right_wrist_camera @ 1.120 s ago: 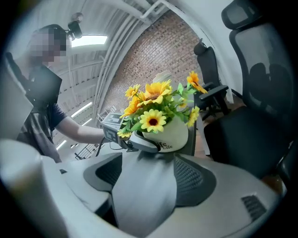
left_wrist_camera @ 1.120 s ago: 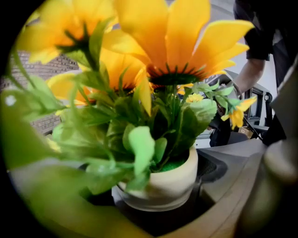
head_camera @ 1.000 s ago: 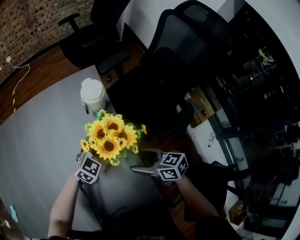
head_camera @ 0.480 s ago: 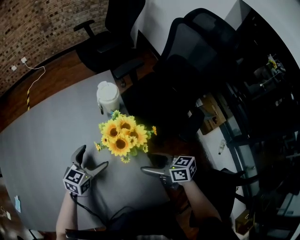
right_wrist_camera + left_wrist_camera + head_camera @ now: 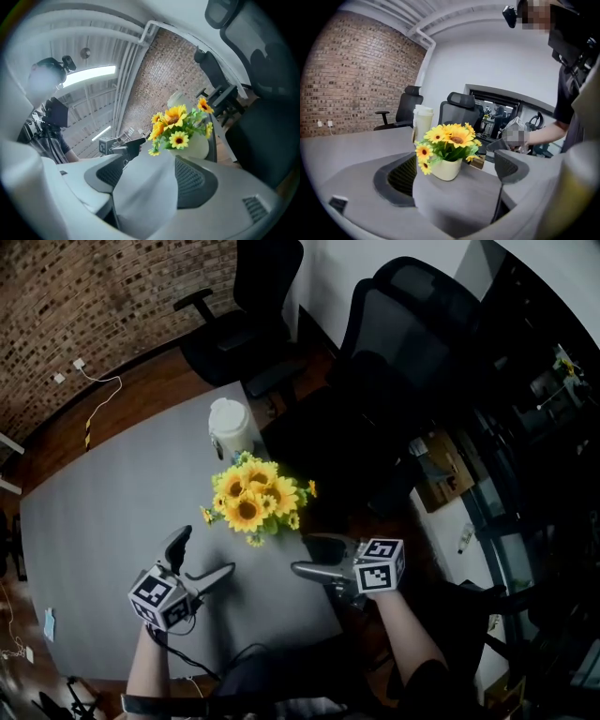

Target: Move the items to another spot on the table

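Observation:
A bunch of yellow sunflowers (image 5: 253, 507) in a cream pot (image 5: 446, 168) stands near the right edge of the grey table (image 5: 112, 521). Behind it is a tall white lidded cup (image 5: 230, 425). My left gripper (image 5: 199, 561) hovers over the table to the near left of the flowers, open and holding nothing. My right gripper (image 5: 307, 556) hangs at the table's right edge just near the pot, also open and empty. In the left gripper view the pot stands beyond the open left gripper (image 5: 457, 187). In the right gripper view the sunflowers (image 5: 180, 126) stand past the right gripper (image 5: 150, 183).
Two black office chairs (image 5: 246, 320) (image 5: 412, 343) stand beyond the table's far and right sides. A dark cable (image 5: 234, 657) lies at the near edge. A small blue item (image 5: 47, 624) sits at the near left. Wooden floor and a brick wall lie to the far left.
My left gripper has drawn back from the pot's base toward the near left, and its open jaws now show. The right gripper has lifted slightly. The flowers and cup stay put.

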The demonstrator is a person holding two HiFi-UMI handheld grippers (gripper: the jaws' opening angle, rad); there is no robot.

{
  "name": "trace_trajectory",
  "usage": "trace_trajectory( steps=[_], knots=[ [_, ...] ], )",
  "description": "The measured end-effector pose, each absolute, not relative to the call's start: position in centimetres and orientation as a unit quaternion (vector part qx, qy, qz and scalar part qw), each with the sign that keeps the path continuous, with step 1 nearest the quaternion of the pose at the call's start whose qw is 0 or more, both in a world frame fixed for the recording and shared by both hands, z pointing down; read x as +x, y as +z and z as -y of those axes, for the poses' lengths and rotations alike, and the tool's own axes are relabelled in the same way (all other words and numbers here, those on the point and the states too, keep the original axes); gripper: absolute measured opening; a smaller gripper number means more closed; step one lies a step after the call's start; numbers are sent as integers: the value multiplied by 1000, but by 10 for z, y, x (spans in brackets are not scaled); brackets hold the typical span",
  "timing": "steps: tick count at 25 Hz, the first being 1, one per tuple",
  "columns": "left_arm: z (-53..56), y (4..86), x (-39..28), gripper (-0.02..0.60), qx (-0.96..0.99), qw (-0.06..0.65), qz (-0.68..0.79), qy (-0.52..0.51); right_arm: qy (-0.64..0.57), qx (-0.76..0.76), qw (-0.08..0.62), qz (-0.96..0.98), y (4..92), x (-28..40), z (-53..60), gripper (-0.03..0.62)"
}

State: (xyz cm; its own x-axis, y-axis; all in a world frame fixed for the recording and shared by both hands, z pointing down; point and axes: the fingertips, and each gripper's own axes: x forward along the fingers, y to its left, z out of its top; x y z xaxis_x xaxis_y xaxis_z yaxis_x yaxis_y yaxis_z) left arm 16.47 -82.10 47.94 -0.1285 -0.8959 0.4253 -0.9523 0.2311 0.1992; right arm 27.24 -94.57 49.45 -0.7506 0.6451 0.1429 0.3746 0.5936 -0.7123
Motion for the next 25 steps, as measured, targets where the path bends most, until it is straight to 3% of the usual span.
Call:
trace_trajectory(
  steps=[3, 4, 5, 8, 9, 10, 12, 14, 19, 25],
  knots=[
    [833, 450, 177, 517, 604, 233, 762, -9, 351, -312, 162, 868, 476, 277, 951, 349],
    [836, 440, 180, 508, 595, 229, 769, -35, 356, -322, 148, 865, 468, 279, 951, 320],
    [837, 430, 182, 472, 584, 225, 778, -56, 363, -332, 134, 860, 461, 280, 951, 313],
    [827, 416, 188, 159, 535, 222, 810, -92, 388, -361, 95, 843, 439, 287, 948, 311],
    [824, 413, 190, 20, 526, 224, 814, -106, 392, -370, 86, 838, 433, 289, 945, 311],
    [823, 410, 193, -6, 526, 227, 811, -123, 394, -380, 79, 833, 428, 290, 942, 311],
    [824, 399, 199, -8, 538, 231, 793, -168, 395, -397, 72, 825, 421, 292, 935, 294],
    [821, 392, 200, -6, 534, 235, 787, -201, 403, -411, 64, 816, 416, 293, 928, 237],
    [804, 392, 201, -6, 494, 245, 798, -242, 411, -428, 66, 802, 414, 295, 911, -4],
    [779, 386, 216, -6, 469, 241, 806, -270, 432, -445, 85, 780, 418, 305, 895, -23]
  ],
)
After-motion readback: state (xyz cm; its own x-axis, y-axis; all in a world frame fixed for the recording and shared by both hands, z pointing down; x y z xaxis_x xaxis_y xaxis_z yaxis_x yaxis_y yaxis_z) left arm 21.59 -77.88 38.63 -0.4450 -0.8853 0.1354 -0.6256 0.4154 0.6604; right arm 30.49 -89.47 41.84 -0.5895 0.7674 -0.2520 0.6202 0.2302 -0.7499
